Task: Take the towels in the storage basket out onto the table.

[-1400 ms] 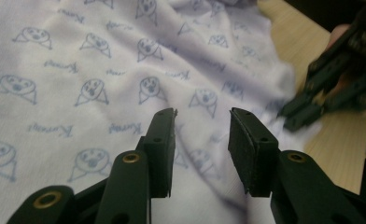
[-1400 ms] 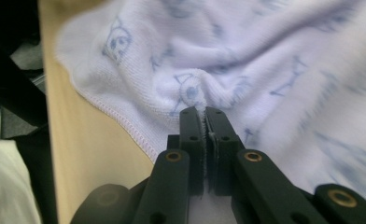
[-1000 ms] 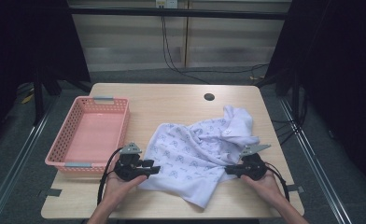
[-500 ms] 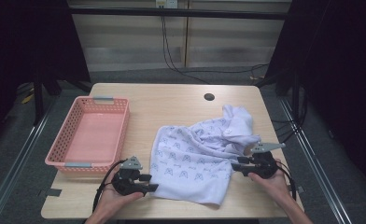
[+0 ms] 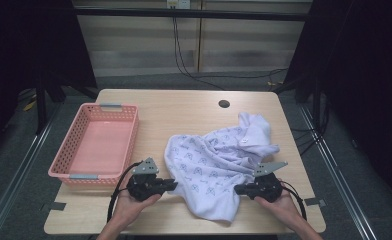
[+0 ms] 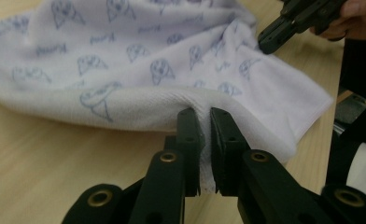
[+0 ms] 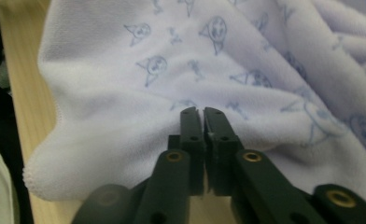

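Towel (image 5: 219,160) lies rumpled at table (image 5: 184,105) centre-right. Left gripper (image 5: 173,184) pinches its 9 o'clock edge, right gripper (image 5: 238,189) its 3 o'clock edge; jaws just closed, probably to spread it flat

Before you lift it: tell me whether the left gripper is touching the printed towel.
Touching. In the left gripper view the left gripper has its jaws pinched on a fold of the towel's hem, with white cloth squeezed between them.
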